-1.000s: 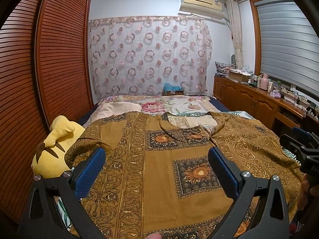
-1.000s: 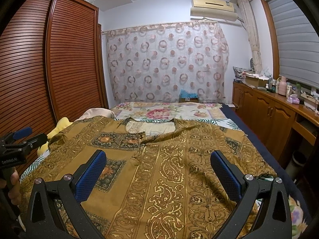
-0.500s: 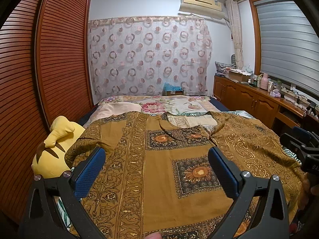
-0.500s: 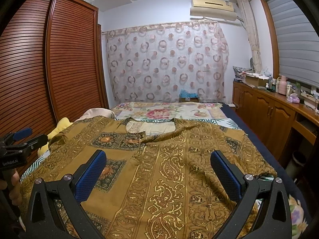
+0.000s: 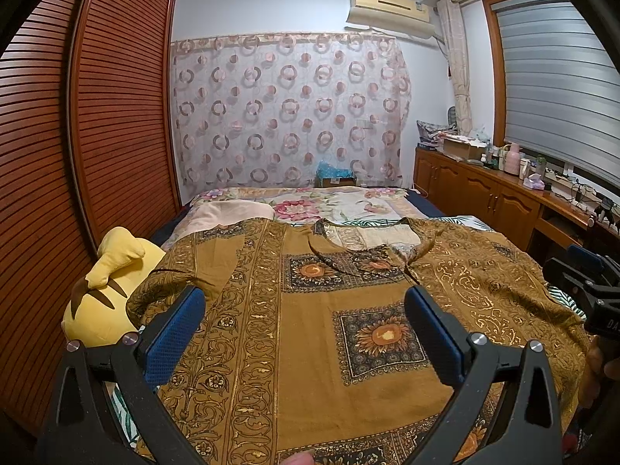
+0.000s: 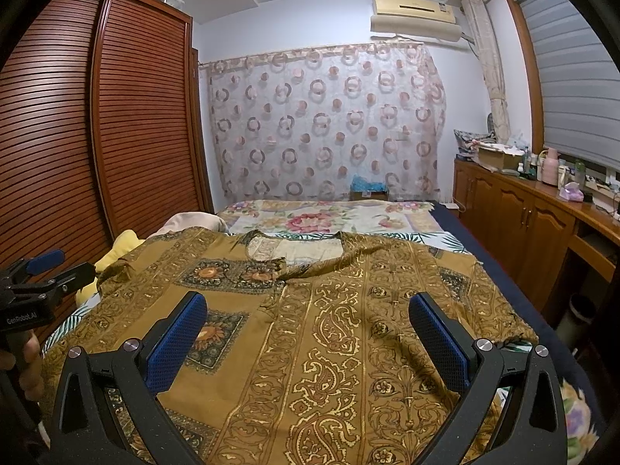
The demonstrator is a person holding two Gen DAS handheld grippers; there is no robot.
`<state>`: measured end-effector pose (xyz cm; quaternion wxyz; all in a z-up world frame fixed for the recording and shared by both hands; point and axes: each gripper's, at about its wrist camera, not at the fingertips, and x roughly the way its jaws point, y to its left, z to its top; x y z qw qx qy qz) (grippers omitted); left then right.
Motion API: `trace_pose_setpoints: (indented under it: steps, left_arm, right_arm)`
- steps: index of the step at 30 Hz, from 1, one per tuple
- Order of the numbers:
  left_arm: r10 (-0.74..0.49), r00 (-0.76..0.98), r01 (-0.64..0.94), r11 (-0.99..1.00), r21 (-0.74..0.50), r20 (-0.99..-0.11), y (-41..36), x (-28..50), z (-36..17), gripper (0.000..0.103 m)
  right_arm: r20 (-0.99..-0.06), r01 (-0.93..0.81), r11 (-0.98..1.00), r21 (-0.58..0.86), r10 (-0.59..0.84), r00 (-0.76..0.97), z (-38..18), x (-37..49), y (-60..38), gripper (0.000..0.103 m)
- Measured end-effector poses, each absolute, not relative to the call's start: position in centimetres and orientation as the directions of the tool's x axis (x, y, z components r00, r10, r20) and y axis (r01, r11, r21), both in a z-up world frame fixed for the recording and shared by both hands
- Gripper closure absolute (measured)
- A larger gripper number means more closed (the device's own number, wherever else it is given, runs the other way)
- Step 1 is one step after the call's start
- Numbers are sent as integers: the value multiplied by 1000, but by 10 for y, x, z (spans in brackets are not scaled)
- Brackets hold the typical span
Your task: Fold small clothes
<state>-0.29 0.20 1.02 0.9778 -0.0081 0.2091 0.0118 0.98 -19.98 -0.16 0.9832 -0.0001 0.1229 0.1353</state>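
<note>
Across a bed (image 5: 445, 215), lying spread flat: a gold-patterned shirt (image 5: 310, 321), neckline toward the far end. Hovering above its near hem, both tongs wide apart and empty, left gripper (image 5: 306, 333) and right gripper (image 6: 308, 339). Likely handling light, soft and limp; pinching at sleeve edges or hem corners looking best.

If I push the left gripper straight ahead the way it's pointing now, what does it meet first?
Most likely the brown patterned garment spread on the bed. The left gripper is open and hovers just over the cloth; nothing else lies between its fingers. Depth is unclear, so a level push might skim above it.
</note>
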Motion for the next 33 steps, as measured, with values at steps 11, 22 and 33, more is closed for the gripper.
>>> trace_pose_setpoints:
  steps: [11,22,33]
  left_arm:
    - [20,907,-28,1000,-12,-421,5,-2,11,0]
    - [44,876,-50,999,-1,-480,38,9,-6,0]
    - [48,828,-73,997,-22,-559,92,23,-30,0]
  right_arm:
    - [-254,-276,960,35,276,927,-2,16,-200,0]
    - [-309,-354,935,-13,333,891,3,30,-190,0]
    - [-342,-418,907,-48,378,860,9,46,-190,0]
